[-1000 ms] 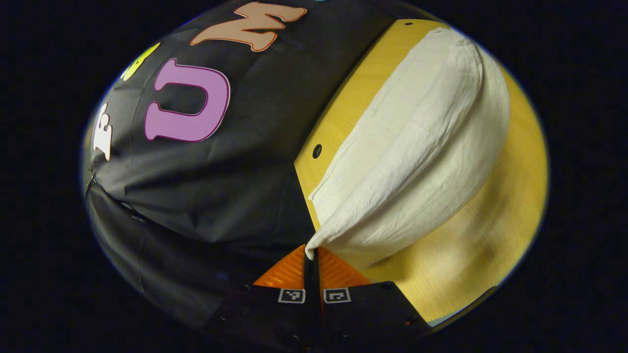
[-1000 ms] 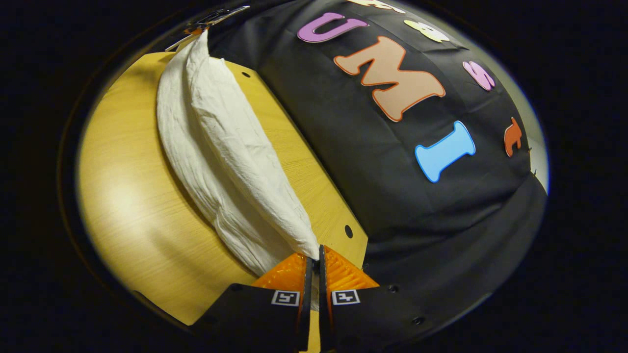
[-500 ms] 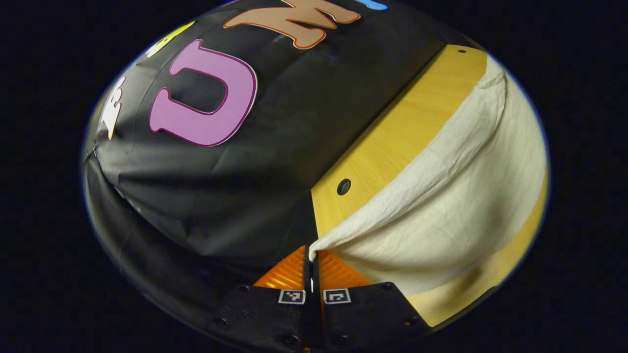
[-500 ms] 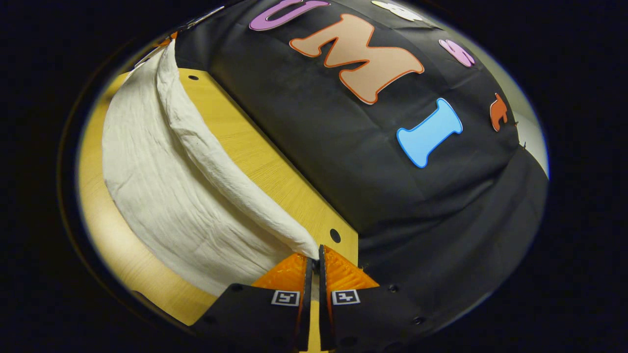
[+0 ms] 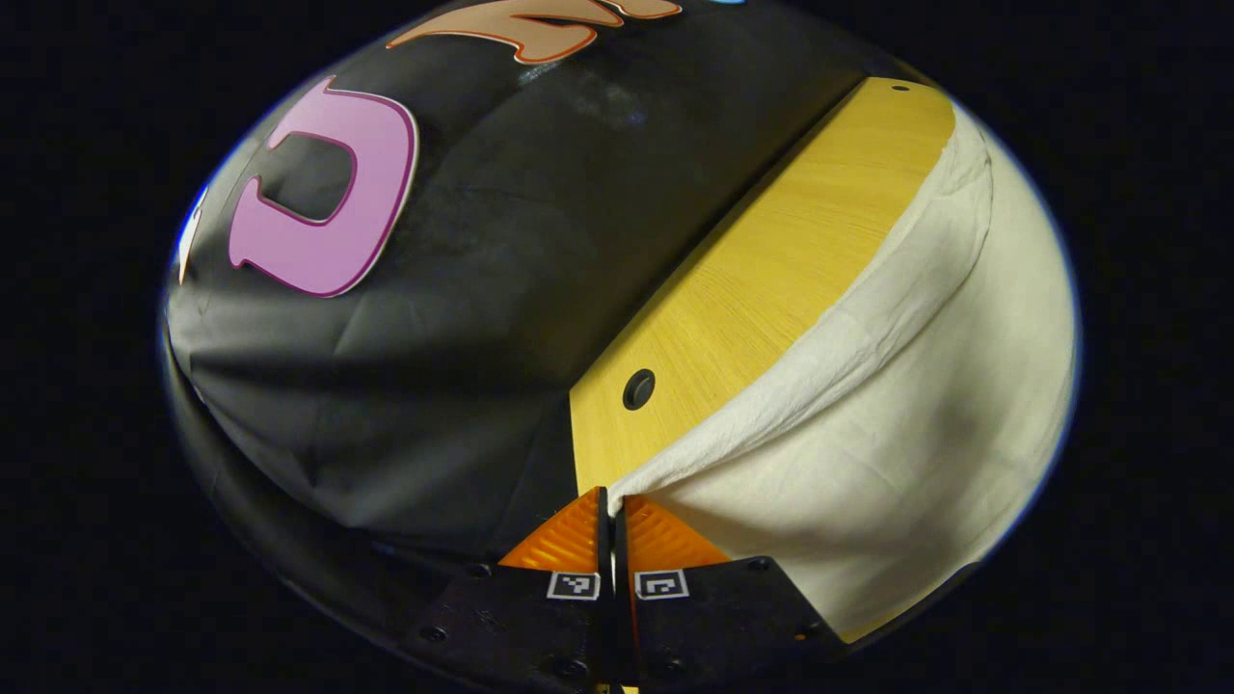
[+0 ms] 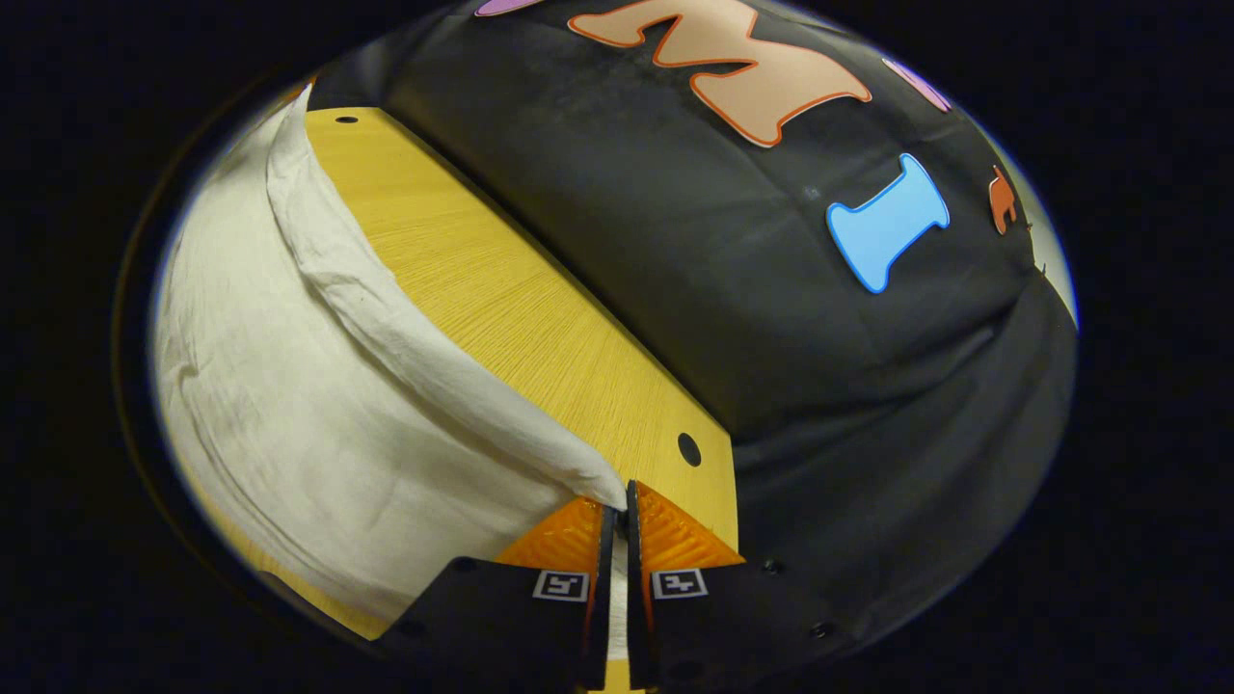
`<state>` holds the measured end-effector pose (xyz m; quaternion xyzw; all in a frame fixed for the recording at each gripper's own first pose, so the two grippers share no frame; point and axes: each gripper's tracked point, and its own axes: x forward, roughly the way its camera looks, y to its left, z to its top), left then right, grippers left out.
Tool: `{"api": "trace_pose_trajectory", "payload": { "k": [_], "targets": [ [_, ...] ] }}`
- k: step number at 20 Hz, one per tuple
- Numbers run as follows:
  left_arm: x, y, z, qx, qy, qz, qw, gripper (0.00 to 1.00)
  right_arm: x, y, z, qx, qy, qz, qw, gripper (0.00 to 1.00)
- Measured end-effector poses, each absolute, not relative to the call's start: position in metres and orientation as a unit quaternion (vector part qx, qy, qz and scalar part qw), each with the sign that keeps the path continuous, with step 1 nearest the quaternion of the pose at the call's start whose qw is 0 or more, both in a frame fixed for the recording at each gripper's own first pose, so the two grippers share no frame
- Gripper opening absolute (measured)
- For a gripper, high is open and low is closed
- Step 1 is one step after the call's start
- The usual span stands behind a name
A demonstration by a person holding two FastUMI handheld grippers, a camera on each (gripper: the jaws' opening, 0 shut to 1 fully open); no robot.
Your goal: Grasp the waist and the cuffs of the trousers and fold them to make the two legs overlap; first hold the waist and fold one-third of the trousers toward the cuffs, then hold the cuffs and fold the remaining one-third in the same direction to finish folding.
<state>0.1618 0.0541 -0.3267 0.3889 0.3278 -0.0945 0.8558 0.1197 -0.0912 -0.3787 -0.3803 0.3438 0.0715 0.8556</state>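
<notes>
- The white trousers (image 5: 897, 424) (image 6: 289, 424) lie spread on the yellow table (image 5: 762, 280) (image 6: 501, 308), one edge lifted.
- The left gripper (image 5: 611, 501) is clamped on one corner of that edge.
- The right gripper (image 6: 617, 506) pinches the other corner.
- The black cloth wall (image 5: 482, 318) stands just behind the table.

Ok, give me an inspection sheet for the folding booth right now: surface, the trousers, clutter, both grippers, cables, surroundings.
Surface: wooden table, round holes near its far edge.
Job's things: white trousers spread on the table, one edge lifted.
Clutter: nothing seen.
Grippers: left gripper shut on a trouser corner; right gripper shut on another corner.
Cables: nothing seen.
Surroundings: black cloth wall behind the table.
</notes>
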Motion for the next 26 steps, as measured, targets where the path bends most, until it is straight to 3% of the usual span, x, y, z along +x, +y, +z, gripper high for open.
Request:
{"api": "trace_pose_trajectory", "payload": {
  "k": [2,3,6,7,13,20,26],
  "targets": [
    [0.162,0.05,-0.328,0.371,0.321,-0.097,0.866,0.0,0.12,-0.09,-0.382,-0.371,0.349,0.069,0.858,0.1],
    [0.16,0.045,-0.329,0.353,0.32,-0.102,0.873,0.1,0.117,-0.091,-0.379,-0.367,0.351,0.069,0.859,0.27],
    [0.15,0.027,-0.32,0.302,0.31,-0.101,0.896,1.0,0.111,-0.086,-0.366,-0.323,0.342,0.069,0.88,0.82],
    [0.147,0.026,-0.312,0.284,0.303,-0.094,0.905,0.94,0.108,-0.087,-0.361,-0.303,0.341,0.059,0.888,1.0],
    [0.133,0.002,-0.266,0.134,0.26,-0.083,0.953,0.95,0.078,-0.12,-0.348,-0.1,0.359,-0.031,0.928,0.98],
    [0.132,-0.001,-0.256,0.083,0.255,-0.063,0.961,0.95,0.036,-0.185,-0.378,0.062,0.408,-0.151,0.898,0.98],
    [0.122,0.0,-0.255,0.082,0.262,-0.054,0.96,0.96,0.006,-0.188,-0.407,0.12,0.446,-0.179,0.869,0.93]
  ]
}}
